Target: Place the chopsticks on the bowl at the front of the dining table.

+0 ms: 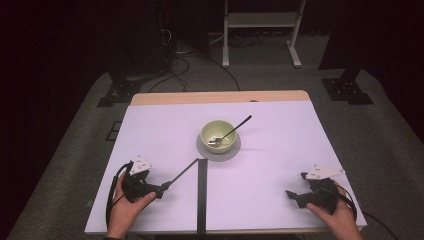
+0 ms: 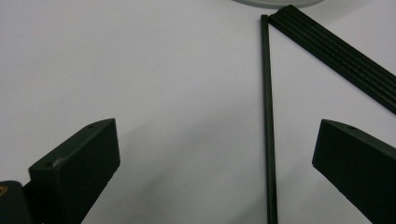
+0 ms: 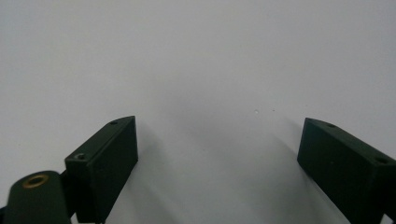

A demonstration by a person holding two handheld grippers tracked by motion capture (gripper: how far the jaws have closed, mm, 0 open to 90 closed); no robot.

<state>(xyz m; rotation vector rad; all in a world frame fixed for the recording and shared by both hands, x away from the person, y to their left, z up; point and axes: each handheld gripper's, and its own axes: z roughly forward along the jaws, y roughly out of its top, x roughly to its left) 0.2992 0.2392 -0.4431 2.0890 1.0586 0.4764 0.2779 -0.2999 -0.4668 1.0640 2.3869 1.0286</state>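
A pale green bowl (image 1: 220, 134) stands on a grey saucer (image 1: 234, 150) at the table's middle, and a spoon (image 1: 234, 128) leans in it with its dark handle pointing back right. From below the saucer a thin black rod (image 1: 182, 172) slants down to my left gripper (image 1: 165, 188). In the left gripper view the rod (image 2: 268, 140) lies on the white surface between the spread jaws, nearer the right one; the left gripper (image 2: 217, 140) is open. My right gripper (image 1: 292, 195) rests at the front right, and it (image 3: 219, 135) is open over bare white surface.
A flat ribbed black strip (image 1: 202, 200) runs from below the saucer to the table's front edge; it also crosses the upper right of the left gripper view as the strip (image 2: 336, 51). A wooden edge (image 1: 220, 97) borders the table's back. Cables and a white stand's legs (image 1: 260, 30) are on the floor beyond.
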